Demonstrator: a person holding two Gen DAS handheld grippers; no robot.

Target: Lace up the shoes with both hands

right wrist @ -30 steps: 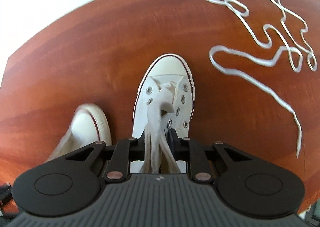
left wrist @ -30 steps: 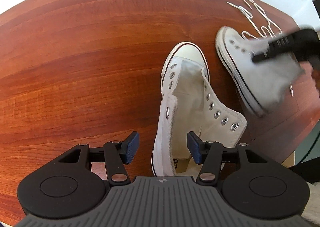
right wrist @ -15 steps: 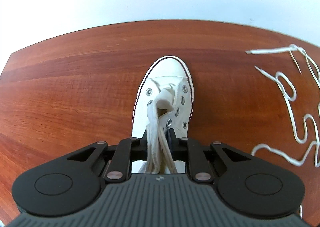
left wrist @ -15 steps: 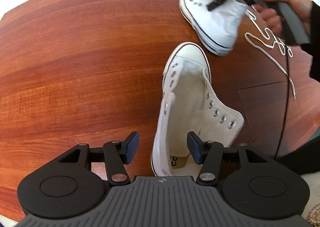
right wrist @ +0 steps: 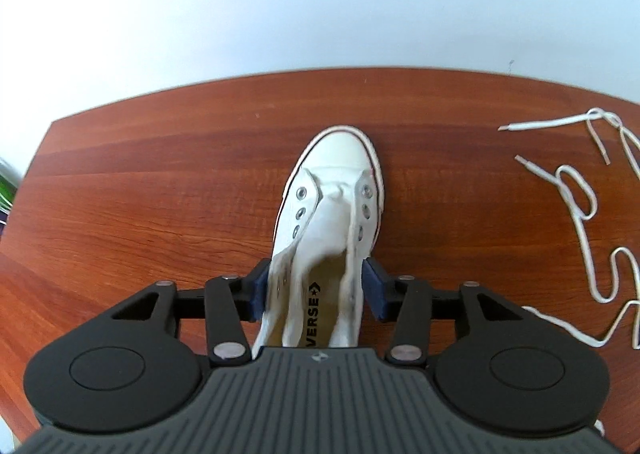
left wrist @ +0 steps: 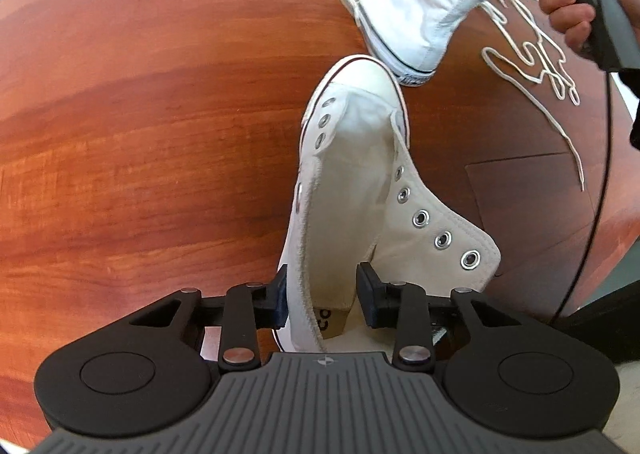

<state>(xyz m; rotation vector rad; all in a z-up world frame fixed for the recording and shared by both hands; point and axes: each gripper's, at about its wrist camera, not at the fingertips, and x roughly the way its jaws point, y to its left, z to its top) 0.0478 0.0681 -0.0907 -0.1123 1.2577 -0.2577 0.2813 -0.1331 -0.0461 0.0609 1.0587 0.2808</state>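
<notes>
Two tools: left tool (left wrist: pixel 322 296) closing around near shoe (left wrist: pixel 352 190) collar, right tool (right wrist: pixel 318 288) just opened (far shoe (right wrist: pixel 332 222) between).

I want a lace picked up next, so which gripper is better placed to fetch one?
The right gripper: loose laces lie just to its right, and its jaws have just been opening around the far shoe. On the left gripper the jaws have just been closing around the collar of the near shoe.

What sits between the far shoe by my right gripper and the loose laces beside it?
Only bare table. In the right wrist view, wood shows between the far shoe and the laces; nothing else lies on that stretch.
</notes>
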